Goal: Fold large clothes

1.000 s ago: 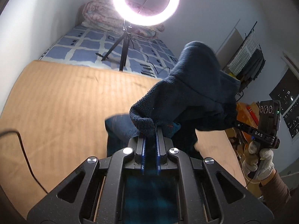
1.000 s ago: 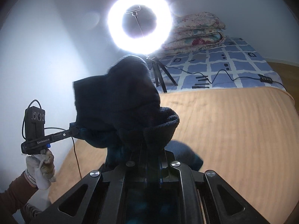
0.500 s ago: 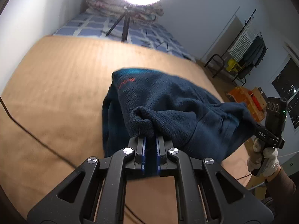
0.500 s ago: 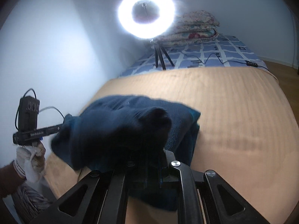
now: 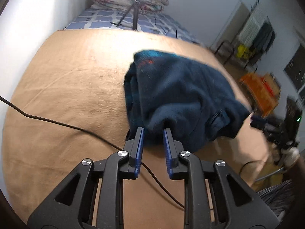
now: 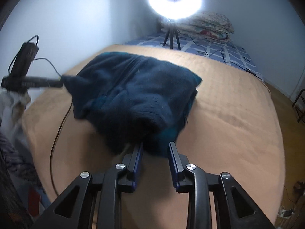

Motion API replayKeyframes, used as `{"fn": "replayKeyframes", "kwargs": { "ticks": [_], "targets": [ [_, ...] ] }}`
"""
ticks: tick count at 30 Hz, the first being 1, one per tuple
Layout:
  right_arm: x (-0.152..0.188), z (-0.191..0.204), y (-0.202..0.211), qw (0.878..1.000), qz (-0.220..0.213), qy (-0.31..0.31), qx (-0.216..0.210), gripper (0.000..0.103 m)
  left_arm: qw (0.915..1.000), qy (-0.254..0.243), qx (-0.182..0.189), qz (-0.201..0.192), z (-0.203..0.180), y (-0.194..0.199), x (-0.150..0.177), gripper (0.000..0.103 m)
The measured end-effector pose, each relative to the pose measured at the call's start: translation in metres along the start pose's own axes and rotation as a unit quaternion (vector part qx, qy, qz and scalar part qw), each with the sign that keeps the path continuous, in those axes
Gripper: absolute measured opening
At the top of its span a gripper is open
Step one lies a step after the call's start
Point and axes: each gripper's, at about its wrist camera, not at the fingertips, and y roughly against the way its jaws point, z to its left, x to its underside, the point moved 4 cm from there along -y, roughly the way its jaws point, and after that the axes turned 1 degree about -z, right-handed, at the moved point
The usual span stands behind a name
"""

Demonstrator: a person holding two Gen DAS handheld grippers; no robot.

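A dark navy fleece garment (image 5: 179, 95) lies folded in a thick bundle on the tan bed cover (image 5: 66, 87); it also shows in the right wrist view (image 6: 133, 95). My left gripper (image 5: 153, 131) is open, its jaws apart at the near left corner of the bundle, fleece edge between the tips. My right gripper (image 6: 155, 145) is open at the near right corner, jaws apart around the fleece edge. Each gripper shows blurred from the side in the other view: the right gripper (image 5: 274, 127) and the left gripper (image 6: 30, 80).
A black cable (image 5: 57, 123) runs across the cover under my left gripper. A ring light on a tripod (image 6: 173, 2) stands at the far end on a blue checked sheet (image 6: 219, 47), with folded quilts (image 6: 209, 24) behind. A drying rack (image 5: 253, 30) and orange boxes (image 5: 261, 89) stand to the right.
The garment was swung down from the air onto the bed, folding over itself. Both grippers, shut on its corners before, have now opened and let go.
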Motion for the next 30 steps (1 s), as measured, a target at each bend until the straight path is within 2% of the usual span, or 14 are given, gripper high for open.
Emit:
{"fn": "replayKeyframes", "kwargs": {
  "ticks": [1, 3, 6, 8, 11, 12, 13, 14, 16, 18, 21, 23, 28, 30],
  "targets": [
    [0.002, -0.005, 0.006, 1.0, 0.001, -0.011, -0.006, 0.029, 0.9997, 0.021, 0.012, -0.01, 0.006, 0.006, -0.004, 0.048],
    [0.002, -0.022, 0.021, 0.998, -0.018, -0.058, -0.029, 0.036, 0.996, 0.074, 0.043, -0.026, 0.018, 0.012, -0.013, 0.065],
    [-0.002, -0.049, 0.029, 0.985, -0.05, -0.152, -0.072, 0.057, 0.9804, 0.172, 0.096, -0.003, 0.038, -0.009, -0.023, 0.065],
    [-0.004, -0.061, 0.024, 0.97, -0.057, -0.211, -0.106, 0.061, 0.9663, 0.223, 0.126, 0.028, 0.046, -0.034, -0.022, 0.065],
    [-0.006, -0.07, 0.0, 0.954, -0.04, -0.266, -0.134, 0.061, 0.9502, 0.272, 0.14, 0.062, 0.049, -0.064, -0.014, 0.065],
    [-0.005, -0.07, -0.012, 0.95, -0.027, -0.277, -0.139, 0.061, 0.9447, 0.284, 0.148, 0.071, 0.048, -0.074, -0.01, 0.052],
    [-0.005, -0.069, -0.019, 0.949, -0.02, -0.282, -0.143, 0.061, 0.9446, 0.283, 0.147, 0.078, 0.044, -0.08, -0.009, 0.029],
    [-0.003, -0.067, -0.033, 0.944, -0.007, -0.292, -0.153, 0.061, 0.95, 0.269, 0.135, 0.083, 0.039, -0.083, -0.009, 0.02],
    [-0.002, -0.062, -0.052, 0.935, 0.009, -0.307, -0.178, 0.056, 0.9623, 0.233, 0.117, 0.076, 0.029, -0.08, -0.013, 0.012],
    [-0.002, -0.053, -0.064, 0.922, 0.02, -0.318, -0.222, 0.016, 0.9692, 0.209, 0.113, 0.062, 0.022, -0.07, -0.021, 0.011],
    [-0.012, -0.044, -0.049, 0.926, 0.004, -0.3, -0.227, 0.01, 0.9697, 0.207, 0.122, 0.043, 0.024, -0.051, -0.027, 0.011],
    [-0.017, -0.041, -0.037, 0.934, -0.003, -0.28, -0.221, 0.009, 0.979, 0.181, 0.084, 0.045, 0.027, -0.051, -0.023, 0.011],
    [0.013, -0.035, -0.057, 0.956, 0.08, -0.239, -0.148, 0.008, 0.9795, 0.168, 0.062, 0.092, 0.032, -0.076, 0.004, 0.013],
    [0.013, -0.034, -0.054, 0.962, 0.09, -0.221, -0.133, 0.019, 0.9802, 0.16, 0.066, 0.096, 0.032, -0.073, -0.003, 0.021]
  ]
}}
